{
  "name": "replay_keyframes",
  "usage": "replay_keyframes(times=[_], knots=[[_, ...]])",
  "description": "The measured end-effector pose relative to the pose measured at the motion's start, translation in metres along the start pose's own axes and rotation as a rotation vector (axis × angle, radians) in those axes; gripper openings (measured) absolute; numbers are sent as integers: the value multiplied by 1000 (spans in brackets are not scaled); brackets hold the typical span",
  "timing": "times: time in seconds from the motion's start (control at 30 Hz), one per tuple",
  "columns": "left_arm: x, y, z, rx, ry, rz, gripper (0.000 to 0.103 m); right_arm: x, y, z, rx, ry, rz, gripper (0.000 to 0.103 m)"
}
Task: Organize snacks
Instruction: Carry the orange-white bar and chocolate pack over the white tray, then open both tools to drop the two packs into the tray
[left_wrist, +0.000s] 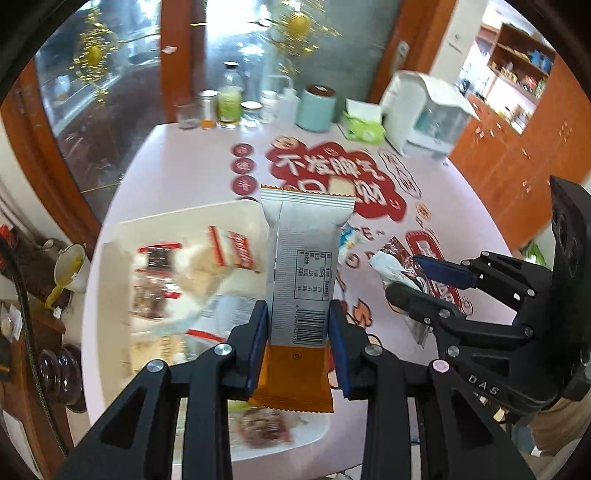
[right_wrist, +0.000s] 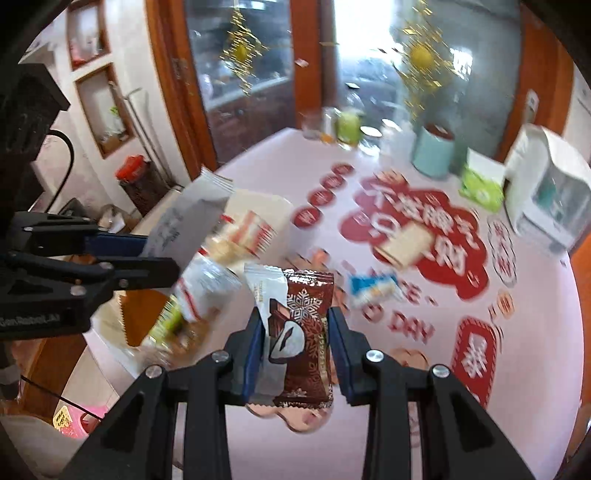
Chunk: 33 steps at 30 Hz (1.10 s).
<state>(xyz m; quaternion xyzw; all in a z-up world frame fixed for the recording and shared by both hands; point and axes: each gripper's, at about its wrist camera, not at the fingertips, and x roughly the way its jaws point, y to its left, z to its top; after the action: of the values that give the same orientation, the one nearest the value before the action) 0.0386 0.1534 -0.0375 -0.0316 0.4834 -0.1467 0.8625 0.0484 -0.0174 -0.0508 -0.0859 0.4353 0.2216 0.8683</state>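
Left gripper (left_wrist: 298, 343) pinching a silver-and-orange snack packet (left_wrist: 301, 273) upright, lifted above the white tray (left_wrist: 110, 266) of snacks. Right gripper (right_wrist: 297, 350) clamped on a brown chocolate packet (right_wrist: 299, 332) — raised over the pink table (right_wrist: 517, 332). Two more snacks on the table — a cream wafer (right_wrist: 402, 245), a blue-and-white packet (right_wrist: 371, 290).

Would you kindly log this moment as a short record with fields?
left gripper: shut on silver and orange snack bar
right gripper: shut on brown chocolate packet
white tray: holds several wrapped snacks
loose on table: blue packet, pale wafer
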Motion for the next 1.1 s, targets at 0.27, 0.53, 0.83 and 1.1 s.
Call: replay_keyframes(times=[0.27,0.53,0.83,1.1], knots=[[-17,47,-3,-31,-55,86,30,10,45,37,-35,-25,4,35],[-13,78,11,-35,-83,137,30,33,66,69,-4,8,-3,35],[-1,101,30,-46,-78,174,31,52,74,100,25,23,-10,35],[12,113,33,-76,-39,223,58,68,84,109,8,63,-32,40]])
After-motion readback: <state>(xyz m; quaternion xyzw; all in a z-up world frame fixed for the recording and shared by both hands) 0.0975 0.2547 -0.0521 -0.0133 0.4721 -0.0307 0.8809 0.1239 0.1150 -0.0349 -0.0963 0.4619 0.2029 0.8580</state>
